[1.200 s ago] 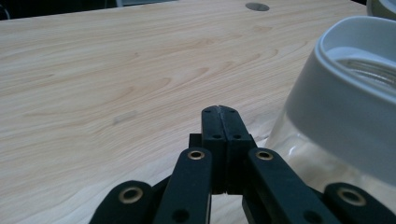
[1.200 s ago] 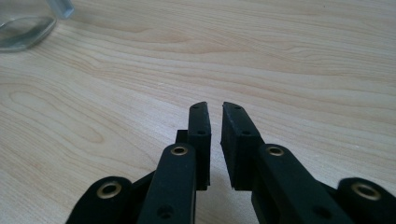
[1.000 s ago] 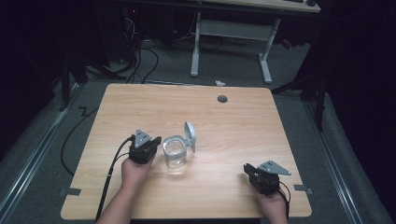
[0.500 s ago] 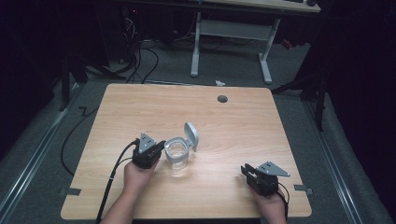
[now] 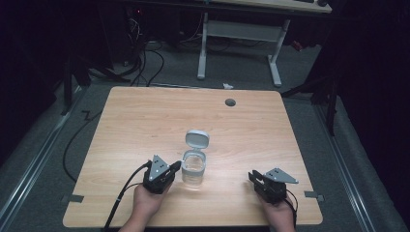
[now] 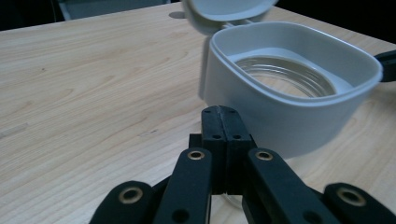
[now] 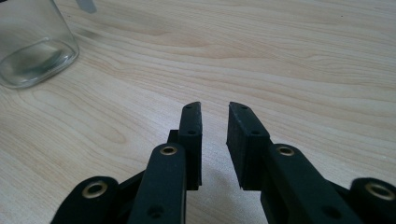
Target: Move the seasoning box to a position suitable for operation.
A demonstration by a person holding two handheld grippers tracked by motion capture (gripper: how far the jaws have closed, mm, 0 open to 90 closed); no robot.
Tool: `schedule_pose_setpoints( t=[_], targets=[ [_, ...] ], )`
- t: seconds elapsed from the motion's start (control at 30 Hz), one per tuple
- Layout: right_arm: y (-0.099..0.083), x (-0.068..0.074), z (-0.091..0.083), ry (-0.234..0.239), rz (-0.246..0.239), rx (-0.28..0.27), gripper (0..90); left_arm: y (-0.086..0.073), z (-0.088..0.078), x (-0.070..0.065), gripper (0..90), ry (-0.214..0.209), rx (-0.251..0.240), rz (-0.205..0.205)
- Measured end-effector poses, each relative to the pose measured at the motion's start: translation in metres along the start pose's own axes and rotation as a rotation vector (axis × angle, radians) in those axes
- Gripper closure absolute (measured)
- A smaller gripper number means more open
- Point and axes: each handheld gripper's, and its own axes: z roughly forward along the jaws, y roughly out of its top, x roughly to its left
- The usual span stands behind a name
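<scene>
Two claws | left claw [image 6: 223, 121] closed beside open-lidded jar [image 5: 194, 166] | right claw [image 7: 215, 116] slightly open, well apart

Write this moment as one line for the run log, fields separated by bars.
left gripper: shut, beside jar | right gripper: open, empty | jar: upright, lid flipped open | table: wood

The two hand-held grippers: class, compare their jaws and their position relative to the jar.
1. The left hand-held gripper has its jaws pressed together; the right hand-held gripper has a gap between its jaws.
2. The left sits right beside the jar; the right is well apart from it.
Both have black jaws and hold nothing.
</scene>
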Motion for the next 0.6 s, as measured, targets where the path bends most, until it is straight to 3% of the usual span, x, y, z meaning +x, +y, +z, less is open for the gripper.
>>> schedule_pose_setpoints(
  t=[0.17, 0.6],
  targets=[
    [0.0004, 0.0007, 0.0006, -0.012, 0.006, 0.002, 75.9, -0.0033, -0.0023, -0.0057, 90.0, -0.008, -0.004, 0.0],
    [-0.0007, 0.0016, 0.0019, -0.006, 0.0, 0.003, 72.9, -0.0021, -0.0033, -0.0044, 88.6, -0.004, -0.01, -0.003]
  ],
)
